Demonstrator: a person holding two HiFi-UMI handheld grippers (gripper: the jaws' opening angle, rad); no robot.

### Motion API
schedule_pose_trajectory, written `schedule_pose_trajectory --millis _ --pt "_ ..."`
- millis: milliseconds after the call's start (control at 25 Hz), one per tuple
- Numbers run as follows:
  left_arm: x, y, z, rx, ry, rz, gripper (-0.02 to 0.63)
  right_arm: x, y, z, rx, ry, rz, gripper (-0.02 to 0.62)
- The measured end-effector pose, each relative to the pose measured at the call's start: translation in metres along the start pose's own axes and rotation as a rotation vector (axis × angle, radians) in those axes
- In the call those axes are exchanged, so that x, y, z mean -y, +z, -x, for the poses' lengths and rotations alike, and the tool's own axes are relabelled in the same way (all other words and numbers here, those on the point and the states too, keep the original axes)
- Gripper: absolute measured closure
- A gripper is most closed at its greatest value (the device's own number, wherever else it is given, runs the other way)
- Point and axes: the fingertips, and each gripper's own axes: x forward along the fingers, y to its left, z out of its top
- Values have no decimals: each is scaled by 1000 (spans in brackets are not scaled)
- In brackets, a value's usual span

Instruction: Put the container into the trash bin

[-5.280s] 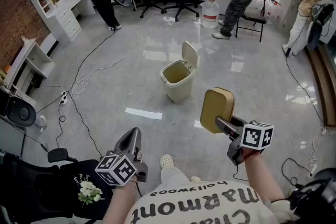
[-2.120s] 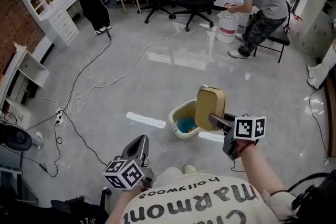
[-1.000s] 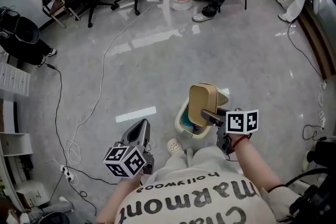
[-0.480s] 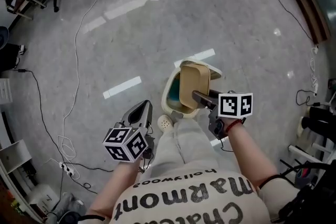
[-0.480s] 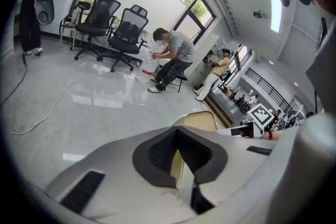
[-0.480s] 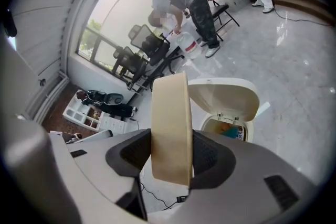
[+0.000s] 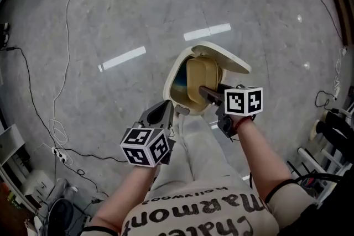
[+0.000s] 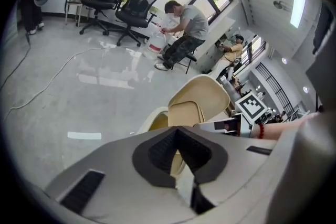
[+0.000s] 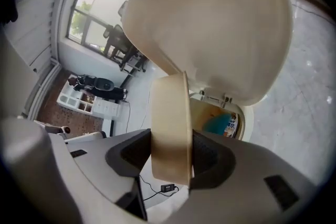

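Right gripper view, container (image 9: 169, 113) clamped in claw (image 9: 170, 153)

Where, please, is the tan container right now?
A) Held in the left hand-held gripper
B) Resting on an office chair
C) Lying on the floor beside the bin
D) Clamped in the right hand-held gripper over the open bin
D: the right hand-held gripper is shut on the container, just above the open trash bin.
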Motion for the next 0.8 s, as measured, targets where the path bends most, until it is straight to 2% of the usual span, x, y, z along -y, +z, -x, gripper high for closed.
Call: schedule_pose_trajectory --millis 240,360,560,800 --pt "-11 -52 -30 -96 22 -40 601 34 -26 -38 -59 -62 -12 379" --pt "-22 -73 -44 -134 42 -63 601 51 -39 -56 -81 -144 -20 379" --pt "-32 -87 -57 -144 58 -31 601 60 -56 -82 -101 -287 -61 379" --pt "-43 -93 -62 -145 63 -28 601 64 -65 -114 -143 -338 -106 379"
